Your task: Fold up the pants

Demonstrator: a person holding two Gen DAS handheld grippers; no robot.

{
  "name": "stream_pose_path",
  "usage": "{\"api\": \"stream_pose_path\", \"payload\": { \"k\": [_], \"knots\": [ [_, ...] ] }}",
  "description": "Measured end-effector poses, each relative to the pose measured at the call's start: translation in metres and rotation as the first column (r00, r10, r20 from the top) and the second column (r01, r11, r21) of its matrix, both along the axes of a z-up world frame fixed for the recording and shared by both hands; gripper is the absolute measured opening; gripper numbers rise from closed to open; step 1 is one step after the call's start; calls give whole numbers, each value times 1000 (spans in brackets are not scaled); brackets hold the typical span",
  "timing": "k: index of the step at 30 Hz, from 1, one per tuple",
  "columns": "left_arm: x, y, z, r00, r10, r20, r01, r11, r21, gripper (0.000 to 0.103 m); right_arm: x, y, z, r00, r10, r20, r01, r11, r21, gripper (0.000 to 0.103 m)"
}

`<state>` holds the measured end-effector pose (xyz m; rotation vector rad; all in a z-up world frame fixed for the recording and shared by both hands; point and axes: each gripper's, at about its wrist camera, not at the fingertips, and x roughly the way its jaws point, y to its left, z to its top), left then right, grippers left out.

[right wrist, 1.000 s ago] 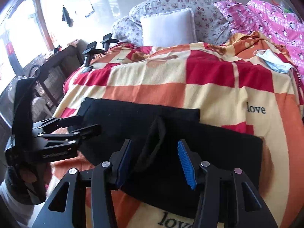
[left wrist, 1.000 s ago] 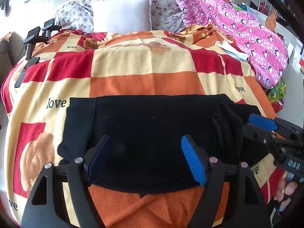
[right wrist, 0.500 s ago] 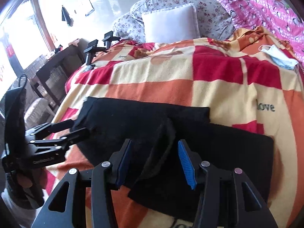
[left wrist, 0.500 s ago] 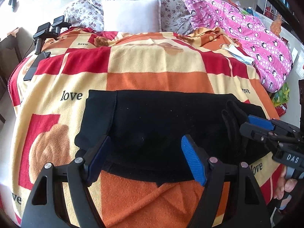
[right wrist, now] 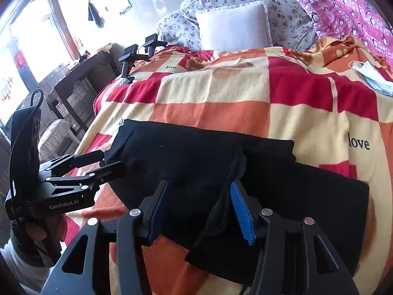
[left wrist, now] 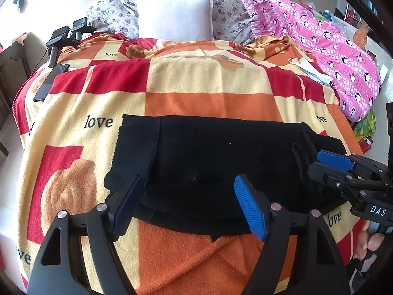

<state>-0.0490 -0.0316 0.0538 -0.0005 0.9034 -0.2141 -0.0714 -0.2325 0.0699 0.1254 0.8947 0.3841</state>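
Black pants [left wrist: 216, 162] lie folded across a checked red, orange and cream blanket [left wrist: 201, 83] on a bed. My left gripper [left wrist: 189, 204] is open and empty, its jaws wide apart just above the pants' near edge. My right gripper [right wrist: 196, 209] is open and empty over the pants [right wrist: 196, 162], beside a raised fold ridge [right wrist: 235, 169]. The right gripper also shows in the left wrist view [left wrist: 343, 172] at the pants' right end. The left gripper shows in the right wrist view [right wrist: 98, 164] at their left end.
A white pillow [left wrist: 174, 17] and floral bedding lie at the head of the bed. A pink penguin quilt [left wrist: 329, 46] lies on the right, with a face mask [left wrist: 312, 71] beside it. A black camera stand [left wrist: 66, 39] sits at the far left corner. A dark table [right wrist: 78, 83] stands left of the bed.
Both grippers have drawn back from the pants, which now sit farther away and fully flat in view. Both stay open and empty.
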Motion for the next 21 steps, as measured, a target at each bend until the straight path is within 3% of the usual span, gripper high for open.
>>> {"api": "stream_pose_path", "payload": {
  "k": [7, 11, 21],
  "knots": [
    [0, -4, -1, 1000, -19, 1, 19, 1000, 13, 76, 2, -1, -2, 1000, -14, 1, 14, 1000, 9, 53],
    [-1, 2, -1, 1000, -3, 0, 3, 1000, 11, 76, 5, 5, 0, 1000, -2, 7, 2, 1000, 10, 61],
    [-4, 9, 0, 1000, 13, -3, -13, 1000, 8, 76, 18, 24, -1, 999, 42, -5, -42, 999, -17, 61]
  ]
}}
